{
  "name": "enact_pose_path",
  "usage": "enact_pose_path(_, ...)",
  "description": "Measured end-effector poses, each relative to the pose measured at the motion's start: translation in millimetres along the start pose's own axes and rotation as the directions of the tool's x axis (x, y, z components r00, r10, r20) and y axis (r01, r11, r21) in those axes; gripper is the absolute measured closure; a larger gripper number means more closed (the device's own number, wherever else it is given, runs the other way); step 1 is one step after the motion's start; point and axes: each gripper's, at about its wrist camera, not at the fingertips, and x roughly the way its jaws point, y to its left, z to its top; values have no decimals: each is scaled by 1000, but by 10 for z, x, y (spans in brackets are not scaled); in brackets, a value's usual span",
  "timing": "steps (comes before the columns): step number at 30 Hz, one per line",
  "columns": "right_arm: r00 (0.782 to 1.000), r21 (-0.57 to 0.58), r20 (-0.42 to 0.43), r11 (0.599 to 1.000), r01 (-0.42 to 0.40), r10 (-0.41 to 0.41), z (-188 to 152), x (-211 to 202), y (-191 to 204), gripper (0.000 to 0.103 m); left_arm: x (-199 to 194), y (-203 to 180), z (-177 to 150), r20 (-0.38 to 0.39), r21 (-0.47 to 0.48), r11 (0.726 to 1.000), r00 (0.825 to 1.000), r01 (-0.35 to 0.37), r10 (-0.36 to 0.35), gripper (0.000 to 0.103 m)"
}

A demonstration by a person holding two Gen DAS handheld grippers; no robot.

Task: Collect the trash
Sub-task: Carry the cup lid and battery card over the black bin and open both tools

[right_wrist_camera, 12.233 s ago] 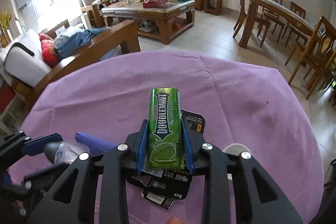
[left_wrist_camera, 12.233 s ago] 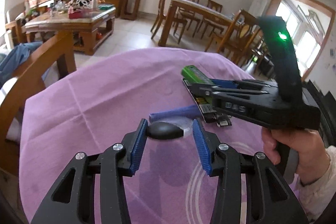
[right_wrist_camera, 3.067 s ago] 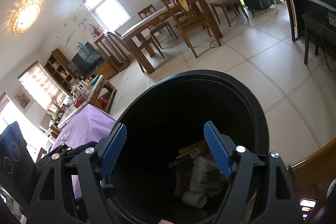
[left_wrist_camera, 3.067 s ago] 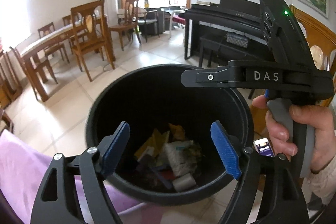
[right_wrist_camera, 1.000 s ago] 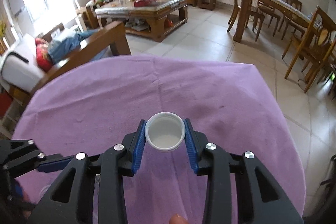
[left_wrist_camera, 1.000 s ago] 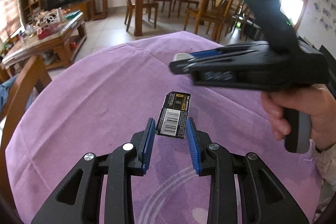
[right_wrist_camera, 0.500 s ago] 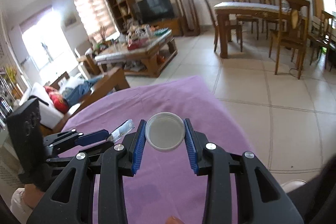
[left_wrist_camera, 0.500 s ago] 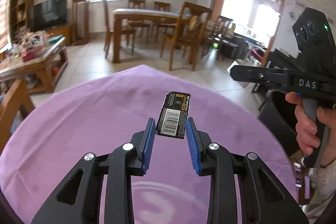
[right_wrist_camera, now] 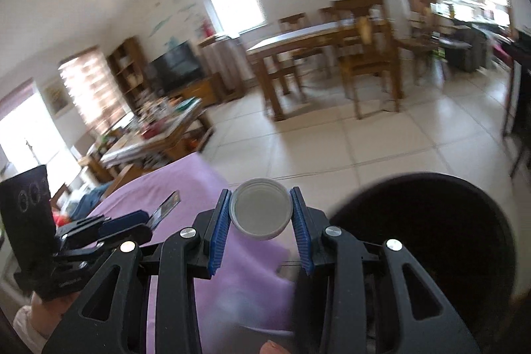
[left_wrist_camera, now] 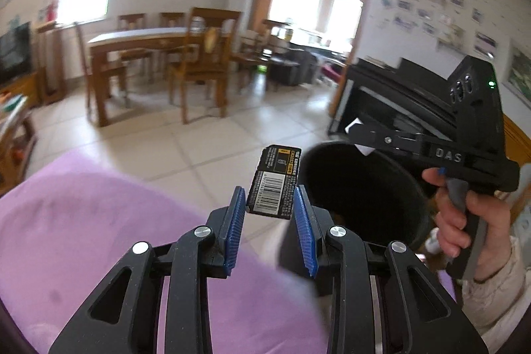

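Black plastic, matte and ribbed with triangular cut-outs, forms the arms of both tools, and each finger carries a blue pad with fine ridges. The left gripper (left_wrist_camera: 269, 204) is clenched on a flat black card wrapper (left_wrist_camera: 274, 182), a thin glossy rectangle printed with a white barcode and a small yellow label; it stands nearly upright between the pads, its lower edges pinched. Below it lies the purple tablecloth (left_wrist_camera: 83, 221), soft and slightly mottled, whose rounded edge falls away to pale glazed floor tiles (left_wrist_camera: 186, 141).

The right gripper (right_wrist_camera: 261, 214) is clenched on a white bottle cap (right_wrist_camera: 260, 212), a shallow round plastic cup with a smooth rim, its open hollow facing the camera. In the left wrist view this same tool appears at the right, held by a hand (left_wrist_camera: 471, 221) in a cream knit sleeve (left_wrist_camera: 494, 297), with the cap's pale edge showing at its tip above the bin.

A black trash bin (right_wrist_camera: 431, 241), round with a thick smooth lip and a dark interior, stands on the floor just beside the table's edge, to the right of both held pieces. The wrapper hangs just left of its rim; the cap sits near the rim's left side in the right wrist view. Wooden dining chairs (left_wrist_camera: 205, 55) stand blurred beyond.
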Motion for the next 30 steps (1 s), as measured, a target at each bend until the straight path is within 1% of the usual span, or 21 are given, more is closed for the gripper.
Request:
enact_pose_path(1,1000,16,6,1000,15,-15,-15,-41,-107,68,141,-193,11,-11,12,999,999,31,-30,72)
enact_pose_path(4,998,78,16,995,67,-69,-77,-177,-494,68,483,-575,23,-41,41,995,995,88,-87,72)
enact_pose_path(6,995,117,13,989,94,-97,-128,-222,-735,68,703,-800,7,-60,53,992,992,116,-113,72)
enact_pose_path(10,992,171,2,978,121,-123,-249,-266,-1081,68,1108,-1181,-55,-107,67,985,983,157,-150,72)
enact_pose_path(13,992,199,-5,972,126,-128,-328,-300,-1265,68,1331,-1351,-88,-135,80,982,978,168,-157,72)
enact_pose_path(17,992,220,-14,967,126,-126,-396,-295,-1420,67,1506,-1520,-161,-164,83,982,975,167,-152,72)
enact_pose_path(19,993,233,-19,965,121,-120,-418,-291,-1512,65,1464,-1525,-284,-178,89,983,973,162,-144,72)
enact_pose_path(23,993,246,-39,963,114,-107,-447,-249,-1574,64,1556,-1564,-324,-210,92,986,970,142,-120,70)
enact_pose_path(24,993,247,-44,962,115,-107,-459,-233,-1590,61,1562,-1562,-318,-220,93,986,968,140,-117,66)
enact_pose_path(25,993,246,-49,962,117,-108,-464,-227,-1587,48,1582,-1587,-346,-228,102,987,969,127,-101,50)
enact_pose_path(26,993,247,-50,962,118,-109,-474,-232,-1585,42,1568,-1591,-355,-224,113,987,971,112,-84,35)
enact_pose_path(27,993,250,-47,961,116,-108,-479,-246,-1593,35,1548,-1586,-329,-219,122,987,973,103,-74,31)
enact_pose_path(29,993,254,-42,960,114,-107,-473,-265,-1610,35,1515,-1600,-356,-213,141,986,975,89,-58,20)
enact_pose_path(30,993,253,-40,961,114,-107,-466,-273,-1614,34,1506,-1592,-337,-212,145,986,976,85,-53,17)
